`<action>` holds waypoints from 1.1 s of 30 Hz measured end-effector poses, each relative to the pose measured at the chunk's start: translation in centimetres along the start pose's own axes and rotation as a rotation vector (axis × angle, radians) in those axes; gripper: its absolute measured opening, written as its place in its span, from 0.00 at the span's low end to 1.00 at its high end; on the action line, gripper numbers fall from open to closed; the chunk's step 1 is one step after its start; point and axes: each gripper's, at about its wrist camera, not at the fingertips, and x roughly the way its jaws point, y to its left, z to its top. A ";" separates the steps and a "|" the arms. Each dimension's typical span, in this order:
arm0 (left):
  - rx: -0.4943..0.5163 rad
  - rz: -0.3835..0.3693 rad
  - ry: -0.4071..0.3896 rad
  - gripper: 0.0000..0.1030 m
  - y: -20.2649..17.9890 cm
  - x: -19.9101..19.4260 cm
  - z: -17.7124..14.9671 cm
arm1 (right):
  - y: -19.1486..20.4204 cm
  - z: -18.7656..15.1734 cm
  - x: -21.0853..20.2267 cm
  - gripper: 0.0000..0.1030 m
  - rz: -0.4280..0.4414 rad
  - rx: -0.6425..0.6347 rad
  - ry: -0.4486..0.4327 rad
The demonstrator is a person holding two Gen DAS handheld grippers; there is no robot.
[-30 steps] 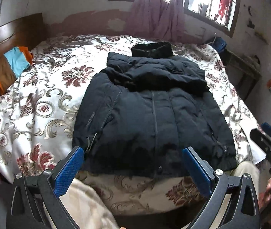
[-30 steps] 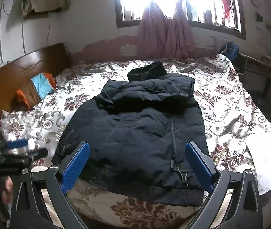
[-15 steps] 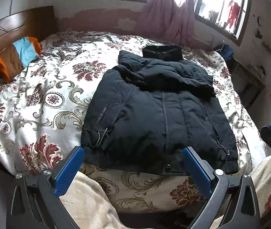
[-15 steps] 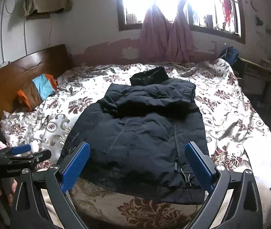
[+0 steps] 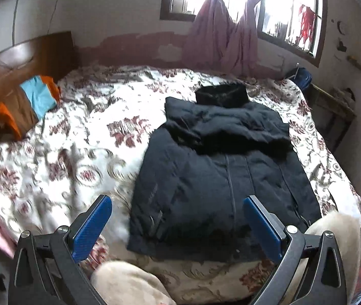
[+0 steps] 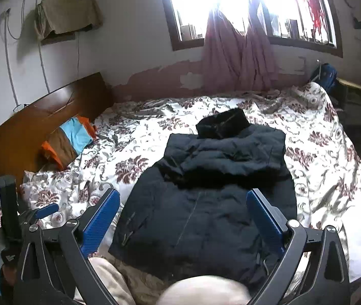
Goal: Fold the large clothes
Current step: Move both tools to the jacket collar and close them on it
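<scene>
Lying flat near the bed's front edge, the jacket runs lengthwise, collar toward the window. Both hand-held grippers, left and right, hang spread and empty.

Both the left gripper and right gripper have black frames, silver screws, blue finger pads; the person wears cream fleecy trousers.

**No legible text in either view**

The dark padded jacket carries a small pale printed line on its front panel near the hem, but motion blur leaves it unreadable from the left wrist, and it is too faint to read from the right wrist. The left gripper seen from the right wrist bears a small white mark low on its body, too small to make out.
</scene>
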 end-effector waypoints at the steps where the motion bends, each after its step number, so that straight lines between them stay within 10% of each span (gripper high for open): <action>1: 0.005 0.004 -0.002 1.00 0.3 -0.2 0.6 | 0.2 0.3 0.0 0.95 -0.002 -0.012 -0.001; 14: -0.036 -0.129 -0.039 1.00 3.8 0.3 6.5 | -1.6 6.2 5.8 0.95 -0.034 -0.109 0.074; 20: -0.009 0.014 -0.061 1.00 4.2 2.2 10.3 | -8.1 7.9 13.0 0.95 0.030 -0.117 0.045; 26: -0.022 0.162 -0.075 1.00 4.5 9.8 12.1 | -15.9 7.8 23.8 0.95 -0.008 -0.016 0.112; 33: -0.091 0.018 -0.105 1.00 2.6 19.9 16.9 | -18.5 10.4 32.4 0.95 -0.004 0.037 0.099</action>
